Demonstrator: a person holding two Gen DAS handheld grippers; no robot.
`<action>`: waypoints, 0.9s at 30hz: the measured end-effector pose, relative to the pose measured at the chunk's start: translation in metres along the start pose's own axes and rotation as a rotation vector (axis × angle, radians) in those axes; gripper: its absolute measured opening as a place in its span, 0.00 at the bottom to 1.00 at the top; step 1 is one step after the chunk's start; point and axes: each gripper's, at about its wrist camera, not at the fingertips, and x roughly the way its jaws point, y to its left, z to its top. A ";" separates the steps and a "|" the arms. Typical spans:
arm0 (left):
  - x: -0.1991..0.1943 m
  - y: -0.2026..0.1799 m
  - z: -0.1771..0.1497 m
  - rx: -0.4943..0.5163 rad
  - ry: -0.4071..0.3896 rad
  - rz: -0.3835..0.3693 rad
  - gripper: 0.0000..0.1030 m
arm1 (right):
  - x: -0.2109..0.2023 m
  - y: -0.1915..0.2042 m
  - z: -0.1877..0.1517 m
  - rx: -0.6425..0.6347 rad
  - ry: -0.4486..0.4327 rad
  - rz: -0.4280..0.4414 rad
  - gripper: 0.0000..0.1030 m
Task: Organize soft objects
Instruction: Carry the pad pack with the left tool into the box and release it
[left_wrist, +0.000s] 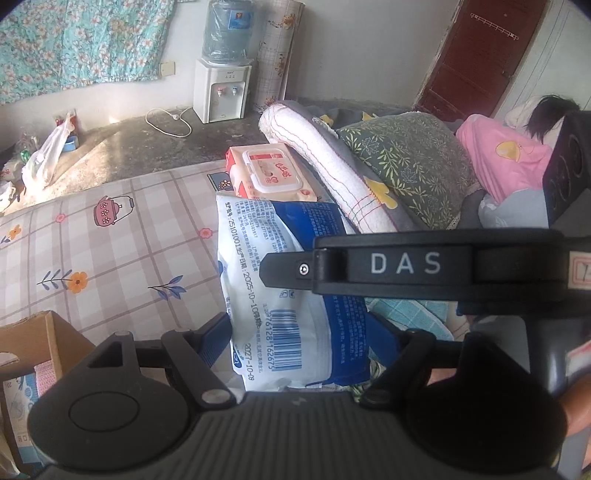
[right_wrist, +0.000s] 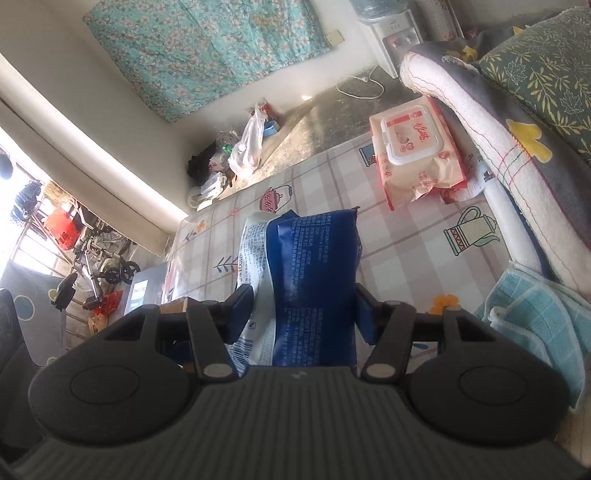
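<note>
Both grippers grasp one blue-and-white wipes pack (right_wrist: 310, 273): the right gripper (right_wrist: 301, 314) clamps its sides, the left gripper (left_wrist: 306, 343) pinches its barcode end above the patterned mat (left_wrist: 110, 240)

A mat (right_wrist: 406, 236) with a pale checked pattern, printed with teapots and flowers, is spread over the floor (right_wrist: 317, 122) and fills the middle of both views. A pink pack of wet wipes (right_wrist: 413, 151) is seen lying on it at the upper right of the right wrist view, just beside a rolled quilt (right_wrist: 480, 147). A folded light-blue towel (right_wrist: 535, 321) is seen at the lower right. A cardboard box (left_wrist: 40, 339) stands at the left wrist view's lower left.
</note>
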 end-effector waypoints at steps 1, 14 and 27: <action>-0.016 0.004 -0.007 -0.011 -0.019 -0.006 0.77 | -0.006 0.009 -0.004 -0.014 -0.005 0.009 0.55; -0.153 0.089 -0.145 -0.269 -0.097 0.072 0.77 | -0.031 0.158 -0.135 -0.217 0.140 0.214 0.56; -0.124 0.175 -0.221 -0.450 0.032 0.052 0.77 | 0.013 0.200 -0.195 -0.336 0.193 0.147 0.57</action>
